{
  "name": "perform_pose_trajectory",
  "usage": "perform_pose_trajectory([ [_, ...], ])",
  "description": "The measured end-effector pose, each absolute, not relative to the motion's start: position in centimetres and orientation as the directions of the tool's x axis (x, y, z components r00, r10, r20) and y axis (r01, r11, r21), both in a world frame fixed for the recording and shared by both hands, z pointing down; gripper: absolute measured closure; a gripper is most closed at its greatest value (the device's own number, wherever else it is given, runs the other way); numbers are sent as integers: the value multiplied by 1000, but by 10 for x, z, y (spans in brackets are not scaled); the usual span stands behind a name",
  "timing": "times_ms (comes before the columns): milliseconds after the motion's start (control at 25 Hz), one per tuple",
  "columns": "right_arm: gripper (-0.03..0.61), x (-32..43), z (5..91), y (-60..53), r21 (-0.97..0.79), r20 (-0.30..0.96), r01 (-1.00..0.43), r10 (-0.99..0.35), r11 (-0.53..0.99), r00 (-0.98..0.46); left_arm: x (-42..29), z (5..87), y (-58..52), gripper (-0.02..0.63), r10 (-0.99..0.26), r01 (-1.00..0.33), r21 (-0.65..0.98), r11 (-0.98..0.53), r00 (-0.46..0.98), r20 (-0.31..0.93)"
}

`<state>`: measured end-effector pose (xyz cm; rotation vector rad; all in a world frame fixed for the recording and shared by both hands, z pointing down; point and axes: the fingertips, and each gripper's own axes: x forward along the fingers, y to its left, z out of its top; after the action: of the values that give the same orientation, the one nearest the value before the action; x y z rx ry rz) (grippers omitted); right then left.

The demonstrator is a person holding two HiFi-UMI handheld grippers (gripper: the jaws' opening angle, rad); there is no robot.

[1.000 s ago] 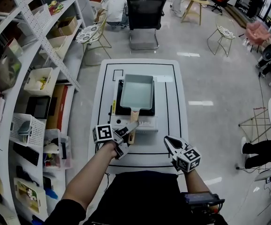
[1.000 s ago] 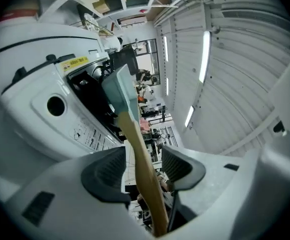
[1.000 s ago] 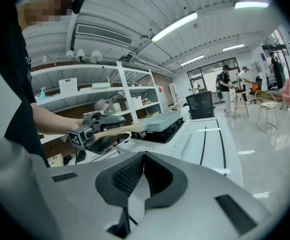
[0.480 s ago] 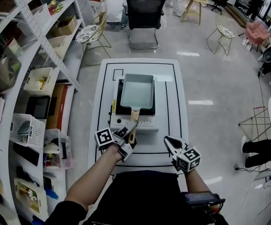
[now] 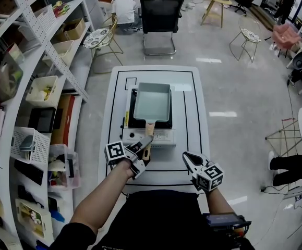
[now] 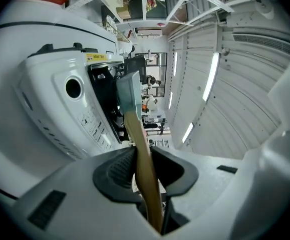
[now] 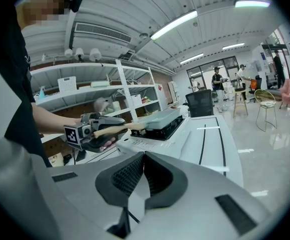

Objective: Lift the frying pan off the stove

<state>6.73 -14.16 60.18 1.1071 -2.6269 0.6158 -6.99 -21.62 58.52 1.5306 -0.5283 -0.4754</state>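
A pale green rectangular frying pan (image 5: 152,102) sits on the white portable stove (image 5: 156,136) at the middle of the white table (image 5: 200,113). Its wooden handle (image 5: 147,139) points toward me. My left gripper (image 5: 142,151) points level along that handle. In the left gripper view the handle (image 6: 136,129) runs between the jaws, which have just been closing and now press on it from both sides. The pan (image 6: 128,90) still rests on the stove (image 6: 67,101). My right gripper (image 5: 188,159) hovers over the table's near right part, shut and with nothing in it (image 7: 143,156).
Shelves (image 5: 31,61) with boxes and baskets line the left side. A black office chair (image 5: 161,14) stands beyond the table's far end, with wire chairs (image 5: 105,38) and people farther back. Black lines mark the tabletop around the stove.
The left gripper's jaws have closed in on the pan's wooden handle, and the gripper has rolled slightly. The pan and the right gripper have not moved.
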Motion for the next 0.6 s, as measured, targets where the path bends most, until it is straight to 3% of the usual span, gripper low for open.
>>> perform_pose_trajectory([
  [240, 552, 68, 605, -144, -295, 367, -724, -625, 624, -688, -69, 584, -213, 520, -579, -42, 998, 38, 813, 56],
  [600, 552, 69, 609, -145, -300, 376, -729, -626, 616, -684, -71, 578, -213, 520, -589, -36, 999, -20, 808, 17],
])
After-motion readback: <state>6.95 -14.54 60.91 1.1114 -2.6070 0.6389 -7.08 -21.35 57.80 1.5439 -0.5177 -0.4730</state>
